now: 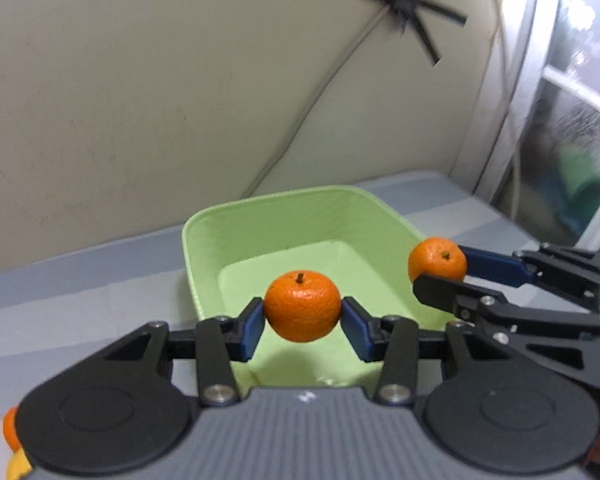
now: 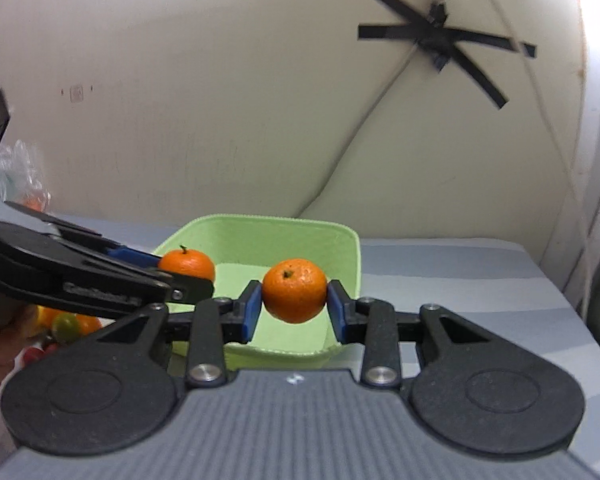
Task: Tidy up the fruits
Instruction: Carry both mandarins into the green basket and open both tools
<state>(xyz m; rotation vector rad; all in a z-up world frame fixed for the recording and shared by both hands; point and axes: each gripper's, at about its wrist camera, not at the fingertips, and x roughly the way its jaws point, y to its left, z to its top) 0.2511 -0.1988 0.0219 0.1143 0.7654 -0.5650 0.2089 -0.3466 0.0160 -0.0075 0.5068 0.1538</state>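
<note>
Two mandarins (image 1: 302,306) (image 1: 437,259) – one green tray (image 1: 260,216); two grippers (image 1: 302,320) (image 2: 294,308) – one tape star (image 2: 439,40).

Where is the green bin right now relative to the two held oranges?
The green bin sits on the grey table, straight ahead in both wrist views. The left gripper and right gripper each hold an orange above its near edge.

Orange mandarin (image 1: 302,306) between blue pads (image 1: 253,330) — pale green bin (image 1: 204,232) beyond, on a grey-striped cloth (image 1: 80,280); black gripper arms.
</note>
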